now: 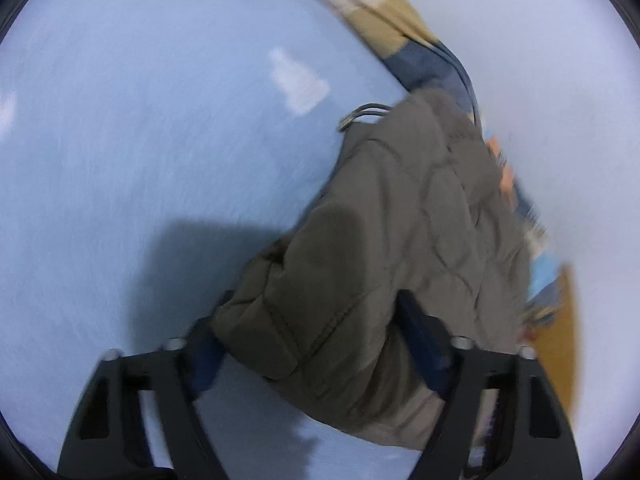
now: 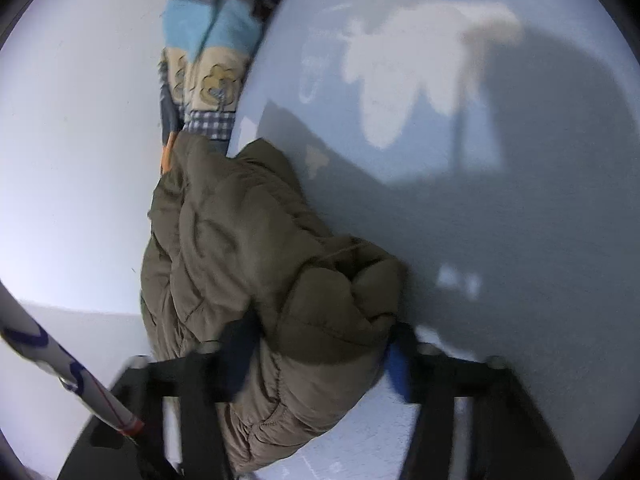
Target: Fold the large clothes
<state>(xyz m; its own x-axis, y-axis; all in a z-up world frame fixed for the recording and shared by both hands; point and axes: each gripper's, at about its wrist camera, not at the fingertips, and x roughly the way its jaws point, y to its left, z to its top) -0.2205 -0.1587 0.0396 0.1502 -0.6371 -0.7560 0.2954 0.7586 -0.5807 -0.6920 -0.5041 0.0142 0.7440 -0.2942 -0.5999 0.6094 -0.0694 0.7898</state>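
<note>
Here, a padded olive jacket (image 2: 256,264) hangs bunched against a pale blue sheet (image 2: 500,220), clamped in the left gripper (image 1: 312,344) and the right gripper (image 2: 320,356). Both should probably keep firm bites, move level and spread, so the bulk lies flat.

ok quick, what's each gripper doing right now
left gripper: shut on the olive padded jacket.
right gripper: shut on the same jacket.

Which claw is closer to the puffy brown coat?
Neither, it's a tie. The left gripper has the coat bunched between its fingers, and the right gripper has it the same way.
</note>
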